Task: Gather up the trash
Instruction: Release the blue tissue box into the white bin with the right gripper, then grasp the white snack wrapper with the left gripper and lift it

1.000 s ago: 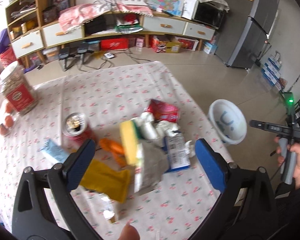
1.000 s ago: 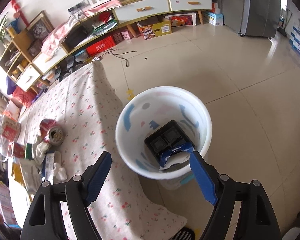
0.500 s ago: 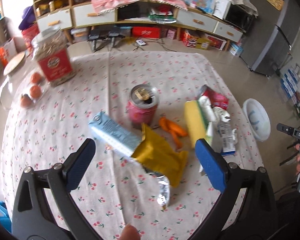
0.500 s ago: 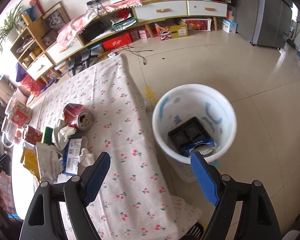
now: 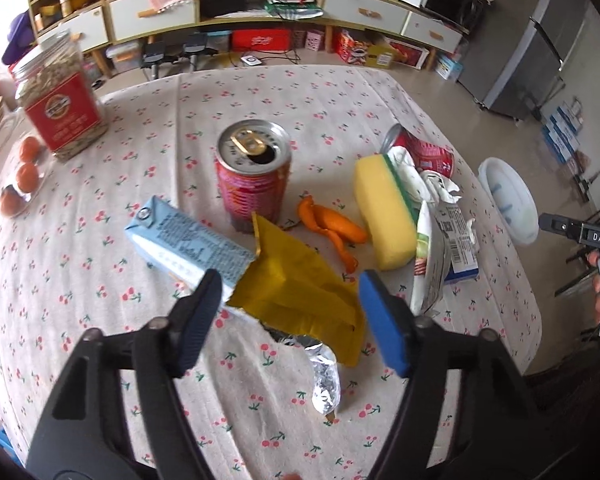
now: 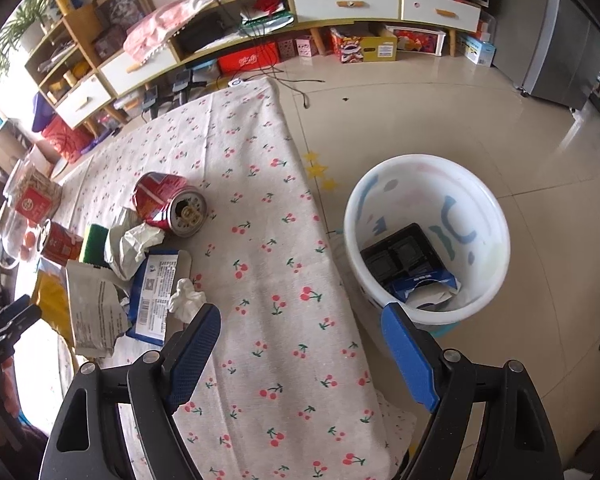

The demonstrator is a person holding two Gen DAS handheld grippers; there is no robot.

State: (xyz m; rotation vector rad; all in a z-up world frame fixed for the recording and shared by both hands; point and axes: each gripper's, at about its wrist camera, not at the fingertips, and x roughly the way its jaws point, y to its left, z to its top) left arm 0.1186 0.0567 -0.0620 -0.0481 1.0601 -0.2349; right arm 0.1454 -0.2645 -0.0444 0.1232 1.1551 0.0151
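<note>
The trash lies in a loose heap on the cherry-print surface (image 5: 320, 92), just ahead of the left tongs (image 5: 290, 316). A yellow wrapper (image 5: 300, 296) sits directly between and slightly beyond their two fingers, with a crumpled foil piece (image 5: 324, 376) poking out from under its near edge. To the left of the wrapper, and partly under it, lies a light-blue carton (image 5: 184, 240) on its side. Straight ahead stands an upright red can (image 5: 254, 178) with its tab opened. To the right of it are orange peel (image 5: 332, 232), a yellow sponge (image 5: 384, 212) with a green edge, crumpled white paper, torn packets (image 5: 448, 240) and a second red can (image 6: 168, 204) lying on its side. The left tongs are spread wide and hold nothing.

The right tongs (image 6: 300, 344) are likewise spread apart and empty, hovering over the near edge of the surface. Ahead and to their right, on the floor beside the surface, stands a white bin (image 6: 428, 236); inside it lie a dark tray (image 6: 400, 256) and a blue-and-white package (image 6: 424, 284). The heap of trash sits ahead and to the left of the right tongs, a small white tissue wad (image 6: 186, 296) nearest the left finger.

Far to the left of the left tongs stand a clear jar with a red label (image 5: 60, 100) and a few small orange fruits (image 5: 24, 168) in clear wrapping.
</note>
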